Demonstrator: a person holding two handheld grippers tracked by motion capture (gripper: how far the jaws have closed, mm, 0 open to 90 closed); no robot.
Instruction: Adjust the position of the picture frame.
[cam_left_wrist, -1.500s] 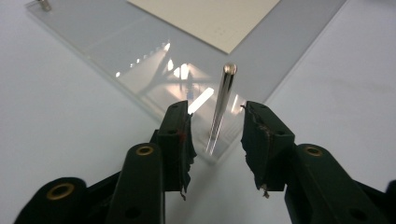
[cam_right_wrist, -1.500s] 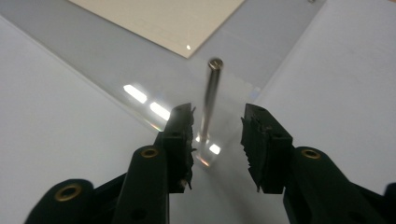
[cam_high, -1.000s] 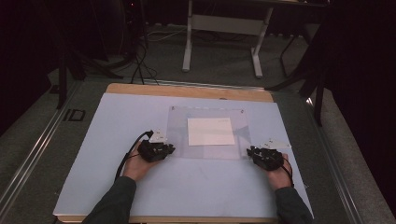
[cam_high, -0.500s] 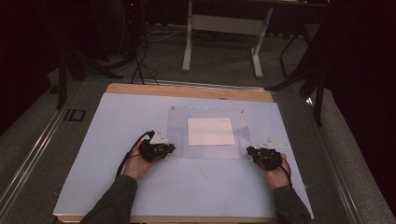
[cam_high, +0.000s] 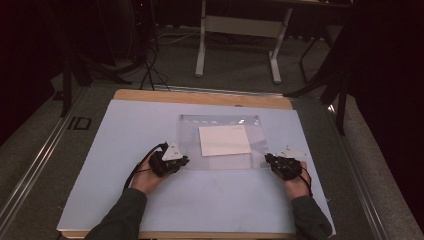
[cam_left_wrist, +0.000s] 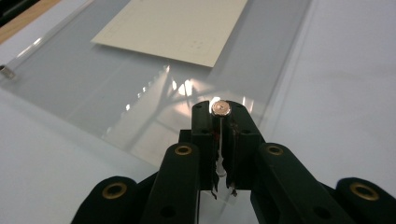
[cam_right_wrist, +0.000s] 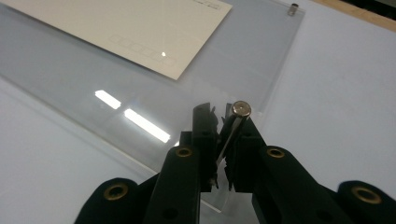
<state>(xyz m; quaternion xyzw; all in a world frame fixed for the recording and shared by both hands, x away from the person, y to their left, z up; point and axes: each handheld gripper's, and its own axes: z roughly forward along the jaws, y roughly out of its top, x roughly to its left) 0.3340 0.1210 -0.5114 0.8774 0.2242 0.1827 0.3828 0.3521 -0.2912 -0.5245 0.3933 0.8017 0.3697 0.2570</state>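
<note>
A clear plastic panel (cam_high: 190, 135) lies flat on the white table mat, with a cream sheet of paper (cam_high: 224, 140) on its middle. My left gripper (cam_high: 182, 161) is shut on the panel's near left corner. In the left gripper view its jaws (cam_left_wrist: 221, 112) pinch the thin clear edge, and a round metal stud (cam_left_wrist: 220, 108) sits at their tips. My right gripper (cam_high: 270, 161) is shut on the near right corner. There the clear edge runs between the jaws (cam_right_wrist: 222, 114), beside another stud (cam_right_wrist: 242, 108). The paper (cam_right_wrist: 116, 23) lies further in.
The white mat (cam_high: 125, 130) covers a wooden table whose far edge (cam_high: 200, 97) shows. A small metal stud (cam_right_wrist: 293, 9) marks the panel's far corner, and another (cam_left_wrist: 5, 71) sits at a far corner in the left gripper view. Table legs and cables stand on the floor beyond.
</note>
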